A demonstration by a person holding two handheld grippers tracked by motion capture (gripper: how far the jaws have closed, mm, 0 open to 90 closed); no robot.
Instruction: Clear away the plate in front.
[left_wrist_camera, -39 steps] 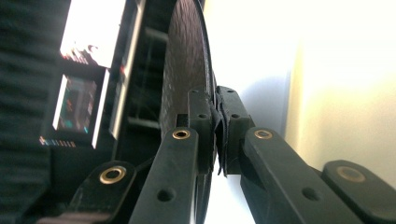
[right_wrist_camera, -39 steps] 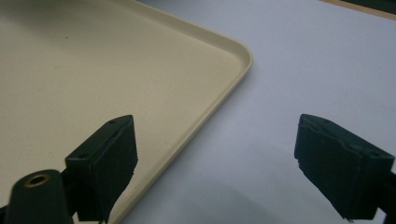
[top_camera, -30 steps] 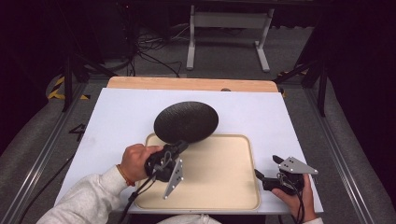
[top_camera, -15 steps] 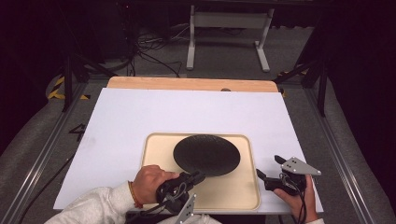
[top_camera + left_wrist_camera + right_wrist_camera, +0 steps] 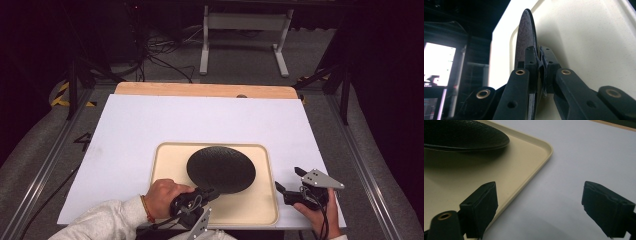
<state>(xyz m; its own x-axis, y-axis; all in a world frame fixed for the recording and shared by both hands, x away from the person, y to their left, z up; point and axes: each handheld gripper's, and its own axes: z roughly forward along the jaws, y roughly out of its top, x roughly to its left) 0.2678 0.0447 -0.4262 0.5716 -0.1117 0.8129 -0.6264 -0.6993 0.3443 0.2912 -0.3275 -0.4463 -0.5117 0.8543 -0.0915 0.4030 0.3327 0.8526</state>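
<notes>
White tabletop point(image 5: 150, 130) carries a beige tray point(image 5: 165, 160); left gripper point(image 5: 209, 193) clamps the black plate point(image 5: 221, 169) rim over it; right gripper point(image 5: 290, 181) jaws stand apart.

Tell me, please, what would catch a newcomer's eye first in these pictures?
Most striking is the round black plate over the beige tray near the white table's front edge, clamped at its near rim by the left gripper. Right of the tray, the right gripper waits with its jaws wide open.
</notes>
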